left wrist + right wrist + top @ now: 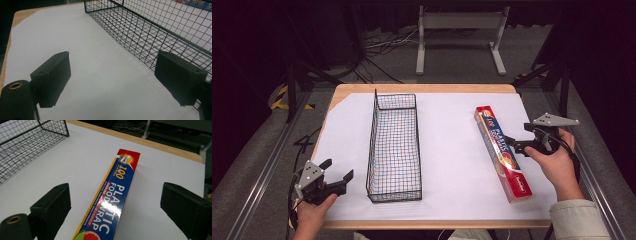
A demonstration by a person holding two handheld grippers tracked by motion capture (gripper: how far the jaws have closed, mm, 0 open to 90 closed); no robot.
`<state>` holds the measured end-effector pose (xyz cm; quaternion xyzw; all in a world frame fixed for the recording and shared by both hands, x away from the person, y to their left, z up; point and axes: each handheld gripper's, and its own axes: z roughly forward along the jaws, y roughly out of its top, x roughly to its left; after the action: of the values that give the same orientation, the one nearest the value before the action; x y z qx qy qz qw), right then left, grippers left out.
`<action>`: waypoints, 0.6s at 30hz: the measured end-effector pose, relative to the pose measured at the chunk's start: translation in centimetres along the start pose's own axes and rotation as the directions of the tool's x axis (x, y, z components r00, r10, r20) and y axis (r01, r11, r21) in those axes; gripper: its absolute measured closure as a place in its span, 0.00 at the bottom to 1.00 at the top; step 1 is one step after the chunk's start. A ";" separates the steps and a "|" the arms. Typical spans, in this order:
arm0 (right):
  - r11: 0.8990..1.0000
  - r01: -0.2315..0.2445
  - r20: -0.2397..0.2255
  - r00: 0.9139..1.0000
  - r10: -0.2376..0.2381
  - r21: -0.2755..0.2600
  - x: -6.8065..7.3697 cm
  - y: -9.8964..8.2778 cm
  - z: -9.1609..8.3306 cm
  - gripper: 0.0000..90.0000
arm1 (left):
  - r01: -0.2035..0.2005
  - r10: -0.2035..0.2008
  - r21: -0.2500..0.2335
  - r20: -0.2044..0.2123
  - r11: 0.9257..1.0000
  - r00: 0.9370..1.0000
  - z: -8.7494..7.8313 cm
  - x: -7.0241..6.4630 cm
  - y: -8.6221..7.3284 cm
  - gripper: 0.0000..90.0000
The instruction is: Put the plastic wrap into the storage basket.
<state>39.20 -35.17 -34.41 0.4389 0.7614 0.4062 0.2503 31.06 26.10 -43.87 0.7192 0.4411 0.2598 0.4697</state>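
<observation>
A long red and blue plastic food wrap box [501, 150] lies flat on the white sheet at the right of the table. My right gripper [523, 136] hovers just above its middle, open. In the right gripper view the box [117, 192] runs between the two wide-apart pads [53, 202] without touching either. A black wire basket [394, 145] stands lengthwise at the middle left, with nothing in it. My left gripper [337, 170] rests open at the front left corner, just left of the basket. In the left gripper view its jaws [112, 55] stand apart over bare sheet, the basket wall [150, 27] at their right.
The white sheet [452, 175] covers most of the wooden table [422, 88]. Bare sheet lies between the basket and the box. Metal rails run along both sides of the table, and a grey stand with cables sits on the floor beyond its far edge.
</observation>
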 end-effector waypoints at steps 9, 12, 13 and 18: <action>0.992 -0.033 0.061 0.998 0.025 0.121 0.9 0.8 2.4 0.17 | -0.005 0.005 0.003 0.005 1.000 1.000 0.1 -0.1 0.0 0.16; 0.984 -0.071 0.073 0.996 0.059 0.166 1.1 0.8 3.4 0.18 | -0.006 0.006 0.004 0.006 1.000 1.000 0.1 -0.1 0.0 0.16; 0.976 -0.116 0.086 0.991 0.102 0.185 1.0 0.7 3.7 0.18 | -0.002 0.002 0.005 0.008 1.000 1.000 0.2 -0.1 0.0 0.16; 0.944 -0.191 0.127 0.979 0.162 0.268 0.8 0.4 4.8 0.24 | -0.006 0.006 0.006 0.007 1.000 1.000 0.2 -0.1 0.0 0.16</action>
<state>42.51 -32.43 -36.74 0.5567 0.7545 0.2925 0.1876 31.15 25.98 -43.94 0.7230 0.4381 0.2573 0.4682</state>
